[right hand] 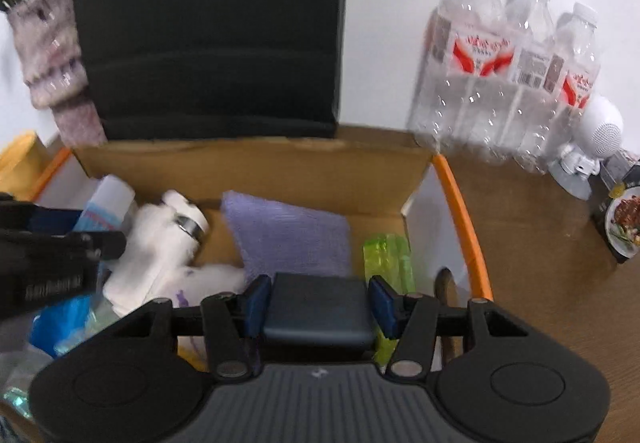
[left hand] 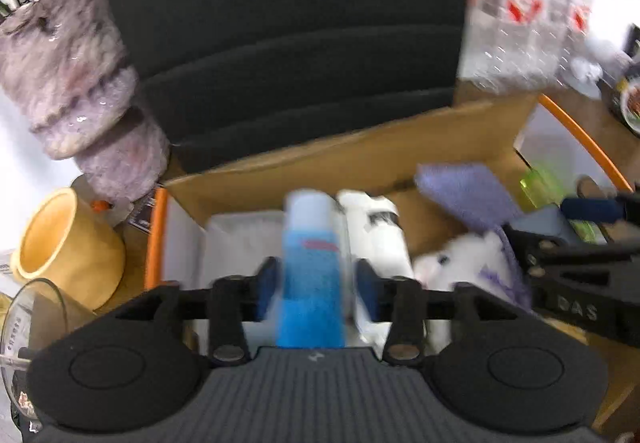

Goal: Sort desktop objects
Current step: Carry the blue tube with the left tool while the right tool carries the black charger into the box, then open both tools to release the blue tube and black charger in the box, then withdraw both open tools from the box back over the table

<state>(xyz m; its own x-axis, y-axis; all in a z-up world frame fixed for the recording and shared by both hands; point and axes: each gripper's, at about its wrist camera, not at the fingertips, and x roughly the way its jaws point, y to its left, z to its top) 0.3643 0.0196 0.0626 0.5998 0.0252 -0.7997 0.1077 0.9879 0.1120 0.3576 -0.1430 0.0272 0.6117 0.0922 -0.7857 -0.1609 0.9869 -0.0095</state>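
Note:
My left gripper (left hand: 316,283) is shut on a blue tube (left hand: 312,275) with a pale cap, held over the open cardboard box (left hand: 360,159). My right gripper (right hand: 318,303) is shut on a dark blue power bank (right hand: 318,315), also over the box (right hand: 256,159). In the box lie a white bottle (left hand: 376,231), a purple cloth (right hand: 288,235), a white plush toy (left hand: 464,259) and a green plastic item (right hand: 386,263). The left gripper shows at the left of the right wrist view (right hand: 52,251), with the blue tube (right hand: 106,207) in it.
A black monitor (right hand: 208,31) stands behind the box. A fuzzy purple vase (left hand: 80,83), a yellow pot (left hand: 68,239) and a glass (left hand: 28,323) are at the left. A pack of water bottles (right hand: 504,71), a small white robot figure (right hand: 588,147) and a food packet (right hand: 624,219) are at the right.

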